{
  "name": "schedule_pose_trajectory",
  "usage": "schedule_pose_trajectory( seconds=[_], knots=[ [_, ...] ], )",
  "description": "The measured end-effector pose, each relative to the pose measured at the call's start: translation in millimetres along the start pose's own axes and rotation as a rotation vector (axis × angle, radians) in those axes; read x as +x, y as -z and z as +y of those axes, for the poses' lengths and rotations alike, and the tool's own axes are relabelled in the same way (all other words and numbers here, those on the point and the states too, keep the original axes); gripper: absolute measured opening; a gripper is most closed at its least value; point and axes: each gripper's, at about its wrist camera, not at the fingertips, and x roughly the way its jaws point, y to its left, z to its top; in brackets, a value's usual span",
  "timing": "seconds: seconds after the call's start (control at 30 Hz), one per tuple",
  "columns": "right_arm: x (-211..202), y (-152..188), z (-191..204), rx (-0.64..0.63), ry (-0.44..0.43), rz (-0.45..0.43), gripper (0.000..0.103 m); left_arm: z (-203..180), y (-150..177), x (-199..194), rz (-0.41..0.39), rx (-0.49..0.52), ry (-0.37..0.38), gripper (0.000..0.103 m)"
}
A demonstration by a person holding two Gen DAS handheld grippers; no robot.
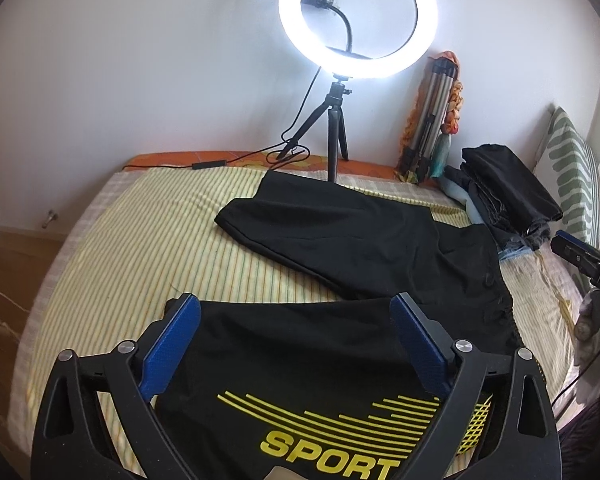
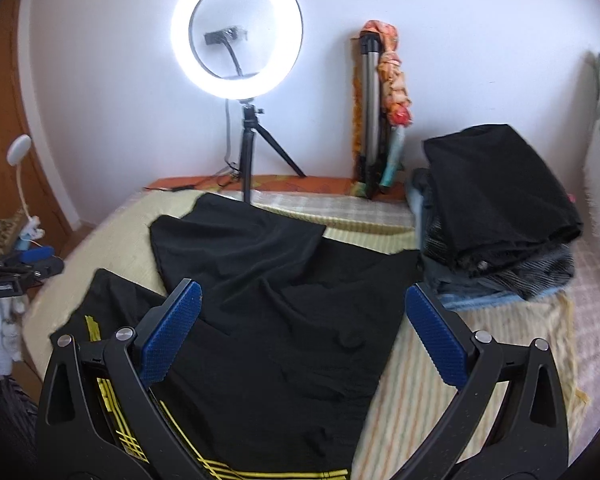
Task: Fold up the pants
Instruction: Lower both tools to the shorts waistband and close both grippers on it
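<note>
Black sport pants (image 1: 340,240) with yellow stripes and a "SPORT" print (image 1: 324,452) lie spread on the striped bed (image 1: 140,240). One leg reaches toward the far side, the other lies near me. My left gripper (image 1: 296,320) is open and empty above the near leg's hem. My right gripper (image 2: 304,308) is open and empty above the pants (image 2: 280,280) near the waist area. The right gripper also shows at the right edge of the left wrist view (image 1: 580,256), and the left gripper at the left edge of the right wrist view (image 2: 16,268).
A lit ring light (image 1: 358,20) on a small tripod (image 1: 334,136) stands at the bed's far edge. A folded tripod (image 1: 432,120) leans on the wall. A stack of folded dark clothes (image 2: 500,208) sits at the right, by a patterned pillow (image 1: 572,184).
</note>
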Motion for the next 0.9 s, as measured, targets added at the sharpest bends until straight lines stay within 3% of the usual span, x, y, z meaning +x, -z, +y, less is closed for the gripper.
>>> schedule_pose_trajectory(
  seconds=[0.1,0.27,0.47,0.9],
  knots=[
    [14.6,-12.1,-5.2,0.013,-0.043,0.008,0.103,11.1,-9.7,8.8,0.013,-0.025,0.005,0.090],
    [45.9,-34.5,-6.5,-0.075,-0.013,0.090,0.103,26.6,-37.0,27.0,0.051,-0.010,-0.016,0.082],
    [84.0,-53.6,-10.4,-0.097,-0.062,0.185,0.103,35.1,-69.0,51.4,0.088,0.002,-0.002,0.081],
    [203.0,-86.7,-8.4,-0.066,-0.136,0.350,0.083,33.5,-104.9,126.5,0.207,0.026,0.045,0.075]
  ],
)
